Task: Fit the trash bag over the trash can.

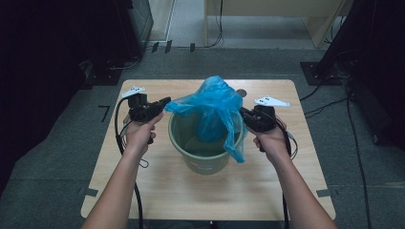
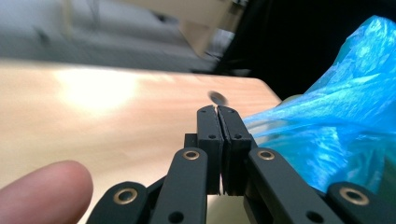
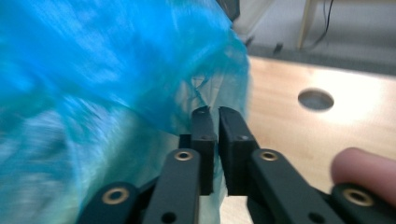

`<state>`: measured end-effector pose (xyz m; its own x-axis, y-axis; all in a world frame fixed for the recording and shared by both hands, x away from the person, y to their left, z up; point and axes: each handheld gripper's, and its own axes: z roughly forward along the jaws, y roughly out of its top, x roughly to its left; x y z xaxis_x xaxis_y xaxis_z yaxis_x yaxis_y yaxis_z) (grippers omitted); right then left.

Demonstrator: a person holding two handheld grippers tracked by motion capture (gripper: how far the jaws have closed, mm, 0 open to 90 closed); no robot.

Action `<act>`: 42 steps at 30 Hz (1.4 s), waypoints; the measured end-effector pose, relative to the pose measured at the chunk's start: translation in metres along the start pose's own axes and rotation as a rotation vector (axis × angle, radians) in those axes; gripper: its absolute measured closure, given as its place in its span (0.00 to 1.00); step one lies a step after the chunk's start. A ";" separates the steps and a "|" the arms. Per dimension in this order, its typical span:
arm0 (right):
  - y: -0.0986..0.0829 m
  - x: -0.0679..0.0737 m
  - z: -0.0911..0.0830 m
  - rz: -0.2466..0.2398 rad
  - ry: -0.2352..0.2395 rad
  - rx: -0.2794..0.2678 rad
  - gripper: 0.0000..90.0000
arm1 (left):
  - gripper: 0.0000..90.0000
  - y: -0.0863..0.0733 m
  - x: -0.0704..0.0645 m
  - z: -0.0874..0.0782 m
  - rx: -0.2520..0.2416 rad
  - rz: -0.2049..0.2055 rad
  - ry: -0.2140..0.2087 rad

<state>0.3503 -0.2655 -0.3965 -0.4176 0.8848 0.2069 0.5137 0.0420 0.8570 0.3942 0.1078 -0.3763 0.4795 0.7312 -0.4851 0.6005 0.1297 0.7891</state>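
High view: the left claw (image 1: 165,101) and right claw (image 1: 242,112) pinch opposite edges of a blue bag (image 1: 214,109) stretched over a green bucket (image 1: 205,152) on the worktop (image 1: 157,181).

Left gripper view: jaws together, bag (image 2: 336,135) just beside them.

Right gripper view: jaws nearly together on a bag (image 3: 107,79) edge.

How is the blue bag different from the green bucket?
The blue plastic bag is thin, crinkly and see-through; the green bucket is stiff and solid. The bag is held up, stretched between the left tongs and right tongs; the bucket stands on the table. Both are open containers.
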 end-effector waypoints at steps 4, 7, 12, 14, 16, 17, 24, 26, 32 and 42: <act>-0.006 -0.008 0.011 0.060 -0.001 0.033 1.00 | 1.00 -0.010 0.023 0.009 0.026 -0.097 0.031; -0.010 -0.011 0.013 0.062 0.032 0.002 1.00 | 1.00 -0.018 0.032 0.008 0.003 -0.130 0.022; -0.005 -0.007 -0.006 0.067 0.063 -0.103 0.91 | 0.85 -0.021 0.014 -0.020 -0.136 -0.035 -0.075; -0.003 -0.006 -0.017 0.043 0.048 -0.150 0.88 | 0.70 -0.022 0.002 -0.035 -0.192 0.034 -0.073; -0.001 -0.006 -0.029 0.043 0.038 -0.190 0.85 | 0.62 -0.023 -0.004 -0.042 -0.224 0.059 -0.091; -0.001 -0.006 -0.034 0.048 0.039 -0.207 0.84 | 0.58 -0.024 -0.014 -0.056 -0.262 0.092 -0.143; 0.000 0.002 -0.057 0.050 0.098 -0.255 0.66 | 0.38 -0.038 -0.059 -0.084 -0.319 0.252 -0.280; -0.001 0.003 -0.061 0.065 0.110 -0.265 0.61 | 0.31 -0.045 -0.073 -0.084 -0.280 0.309 -0.277; -0.010 0.008 -0.065 0.063 0.157 -0.242 0.48 | 0.42 -0.062 -0.101 -0.064 -0.128 0.519 -0.048; -0.015 0.022 -0.067 -0.052 0.098 -0.238 1.00 | 1.00 -0.059 -0.098 -0.078 -0.157 0.460 -0.105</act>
<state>0.2832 -0.2773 -0.3737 -0.5156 0.8344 0.1947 0.3036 -0.0346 0.9522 0.2618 0.0806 -0.3458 0.7391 0.6658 -0.1020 0.2117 -0.0859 0.9735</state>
